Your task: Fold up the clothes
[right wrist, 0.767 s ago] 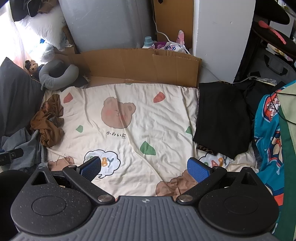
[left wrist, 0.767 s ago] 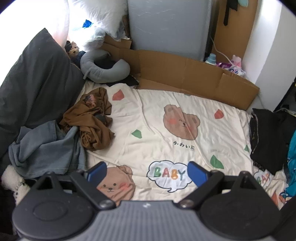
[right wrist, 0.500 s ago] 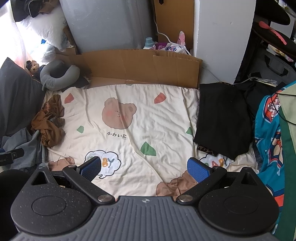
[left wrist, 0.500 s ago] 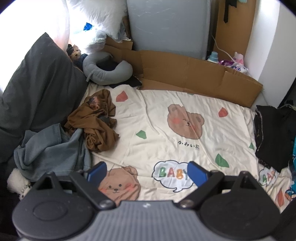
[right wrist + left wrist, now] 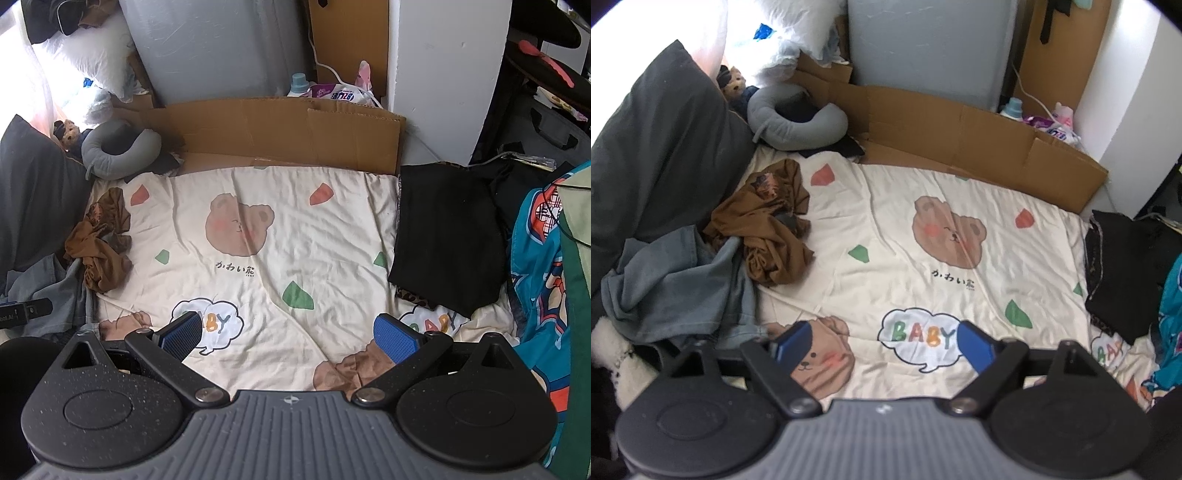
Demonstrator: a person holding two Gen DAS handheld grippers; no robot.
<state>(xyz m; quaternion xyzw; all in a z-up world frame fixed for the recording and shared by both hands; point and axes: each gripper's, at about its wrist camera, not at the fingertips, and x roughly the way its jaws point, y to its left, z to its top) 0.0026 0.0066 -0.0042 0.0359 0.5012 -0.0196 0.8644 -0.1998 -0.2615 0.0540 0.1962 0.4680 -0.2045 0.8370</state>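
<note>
A crumpled brown shirt (image 5: 768,229) lies in a heap up and left of the left jaws, a rumpled grey-blue garment (image 5: 676,288) partly beneath it, while what looks like a folded black garment (image 5: 443,236) lies flat up and right of the right jaws.

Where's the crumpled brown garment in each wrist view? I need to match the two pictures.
Left wrist view: brown garment left of centre, on the bedsheet's left edge, against the grey-blue clothes.
Right wrist view: brown garment at the far left, mid-height, smaller, below the grey neck pillow.
Shared landmark: the printed bear face in the middle of the sheet, to the garment's right in both.
</note>
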